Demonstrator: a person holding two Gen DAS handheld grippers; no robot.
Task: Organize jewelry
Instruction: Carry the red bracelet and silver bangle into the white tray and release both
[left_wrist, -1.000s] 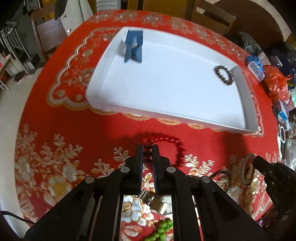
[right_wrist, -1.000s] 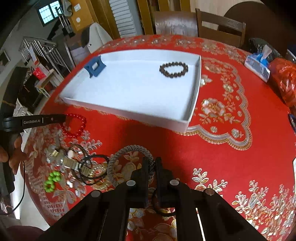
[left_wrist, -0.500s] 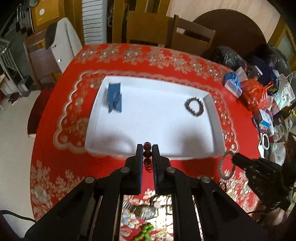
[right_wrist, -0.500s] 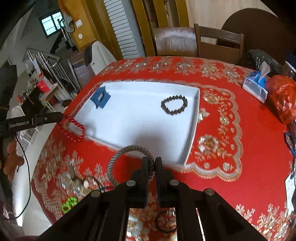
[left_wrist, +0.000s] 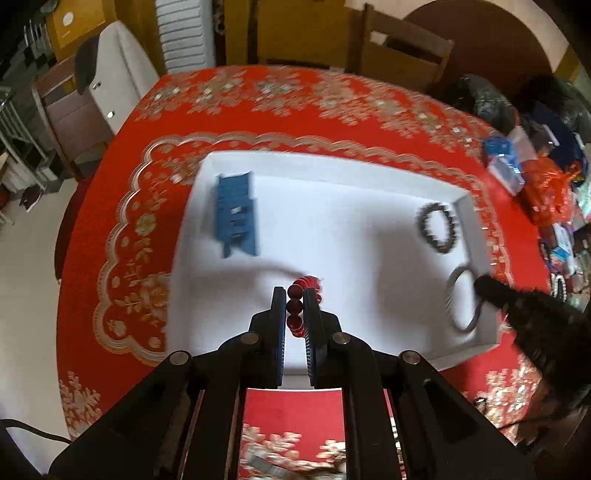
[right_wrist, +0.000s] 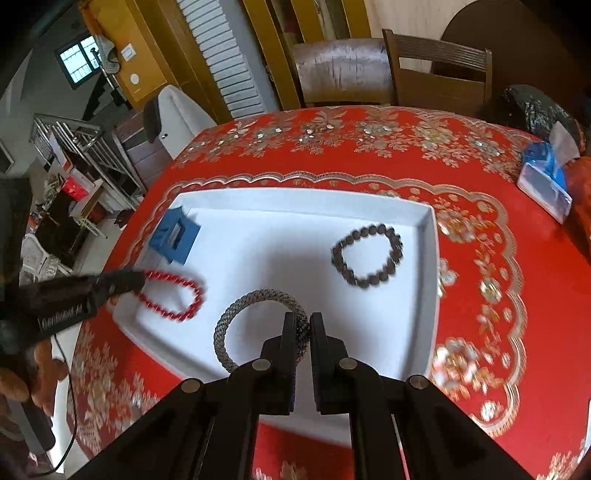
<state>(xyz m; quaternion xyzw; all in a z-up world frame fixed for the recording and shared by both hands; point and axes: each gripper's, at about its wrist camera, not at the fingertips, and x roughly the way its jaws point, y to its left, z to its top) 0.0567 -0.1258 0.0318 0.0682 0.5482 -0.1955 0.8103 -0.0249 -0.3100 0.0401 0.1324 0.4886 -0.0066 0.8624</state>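
Left wrist view: white tray (left_wrist: 369, 192) sits on the red floral tablecloth (left_wrist: 110, 229), landmark for everything below. Left gripper (left_wrist: 295, 295) is clamped on the red bead bracelet (left_wrist: 303, 286), held over the tray's near-middle, beads stacked between the jaws. Inside the tray: blue clip (left_wrist: 235, 216) at the far-left corner, dark bead bracelet (left_wrist: 439, 229) against the right wall. Right gripper (left_wrist: 480, 286) comes in over the tray's right wall, gripping a grey braided bangle (left_wrist: 460, 302) that hangs above the near-right corner; motion blur there. Clutter of bags and packets lies off the tray's right side, wooden chairs beyond its far edge. Right wrist view: right gripper (right_wrist: 303, 325) pinches the grey braided bangle (right_wrist: 240, 317) by its right arc, over the tray's (right_wrist: 295, 199) near edge. Left gripper (right_wrist: 125, 282) reaches in across the tray's left wall, closed on the red bead bracelet (right_wrist: 173, 295), loop dangling over the tray floor just in front of the blue clip (right_wrist: 173, 240). Dark bead bracelet (right_wrist: 367, 260) lies flat in the tray's right half, clear of both grippers. Blue tissue pack (right_wrist: 545, 181) sits well right of the tray on the cloth (right_wrist: 517, 295).
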